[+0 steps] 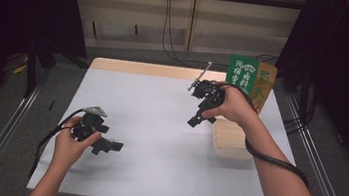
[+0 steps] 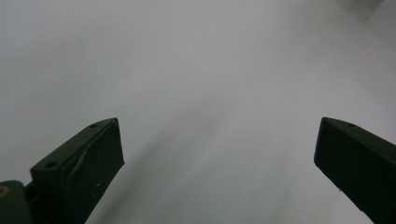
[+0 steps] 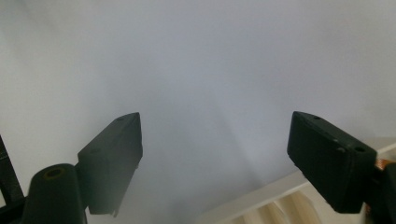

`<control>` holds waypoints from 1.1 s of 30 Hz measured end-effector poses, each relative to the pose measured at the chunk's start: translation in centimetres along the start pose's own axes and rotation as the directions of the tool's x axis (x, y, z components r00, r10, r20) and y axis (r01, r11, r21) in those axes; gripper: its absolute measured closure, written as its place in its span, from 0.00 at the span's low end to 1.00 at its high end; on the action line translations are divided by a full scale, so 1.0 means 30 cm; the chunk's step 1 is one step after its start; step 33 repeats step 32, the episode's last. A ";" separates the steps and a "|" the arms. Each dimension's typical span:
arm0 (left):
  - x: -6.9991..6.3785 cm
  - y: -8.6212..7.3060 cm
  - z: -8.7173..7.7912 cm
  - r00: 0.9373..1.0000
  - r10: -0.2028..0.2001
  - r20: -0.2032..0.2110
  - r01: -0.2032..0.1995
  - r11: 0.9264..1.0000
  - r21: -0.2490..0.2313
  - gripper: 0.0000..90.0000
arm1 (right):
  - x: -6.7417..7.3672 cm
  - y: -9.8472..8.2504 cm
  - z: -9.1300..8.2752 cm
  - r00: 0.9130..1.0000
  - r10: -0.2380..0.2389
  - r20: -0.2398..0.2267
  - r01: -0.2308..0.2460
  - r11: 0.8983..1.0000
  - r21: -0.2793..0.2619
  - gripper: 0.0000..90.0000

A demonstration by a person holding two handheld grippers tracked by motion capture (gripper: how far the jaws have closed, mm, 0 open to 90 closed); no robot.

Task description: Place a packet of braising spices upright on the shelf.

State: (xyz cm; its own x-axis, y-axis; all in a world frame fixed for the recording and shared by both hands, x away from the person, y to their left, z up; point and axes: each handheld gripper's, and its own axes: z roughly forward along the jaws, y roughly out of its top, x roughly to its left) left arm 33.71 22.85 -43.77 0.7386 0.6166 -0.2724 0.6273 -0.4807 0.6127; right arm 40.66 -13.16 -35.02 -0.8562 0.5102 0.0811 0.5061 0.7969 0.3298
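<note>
Left tool [image 1: 108, 145] hovering low over the near-left part of the desk [image 1: 159, 121], jaws spread wide with nothing between them, as seen in the left gripper view [image 2: 219, 154]. Being gripped by the left hand [image 1: 70, 144], with a black cable [image 1: 49, 138] trailing behind it toward the desk's left edge and a grey three-cornered plate [image 1: 96, 111] sitting on top. Pointing toward the right across bare white surface.

Right tool [image 1: 195, 120] being held up over the far-right part of the desk by the right hand [image 1: 232, 105], tilted downward and toward the near side. Jaws released and standing far apart, empty, in the right gripper view [image 3: 215, 154]. Thick black cable [image 1: 275, 161] looping along the right forearm.

Lying just beside and to the right of the right tool: a pale wooden tray [image 1: 230, 140], its slatted rim showing below the right jaw in the right gripper view [image 3: 261, 198]. Standing beyond the right tool, at the far-right corner: a green card [image 1: 242, 73] with white characters, with a tan card [image 1: 266, 86] just behind it on the right.

Well apart from each other, the two tools, with open white desk lying between them.
</note>
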 end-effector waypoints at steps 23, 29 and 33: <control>-0.002 -0.002 0.006 1.000 0.003 0.004 -0.003 1.000 0.010 0.01 | 0.086 -0.038 0.171 0.997 -0.060 -0.044 0.061 0.998 0.016 0.20; -0.001 -0.003 0.008 1.000 0.013 -0.007 -0.013 1.000 0.012 0.01 | 0.113 -0.050 0.210 0.996 -0.062 -0.067 0.061 0.998 -0.012 0.20; -0.003 -0.004 0.011 1.000 0.011 -0.004 -0.011 1.000 0.011 0.01 | 0.122 -0.063 0.222 0.995 -0.062 -0.073 0.060 0.998 -0.028 0.19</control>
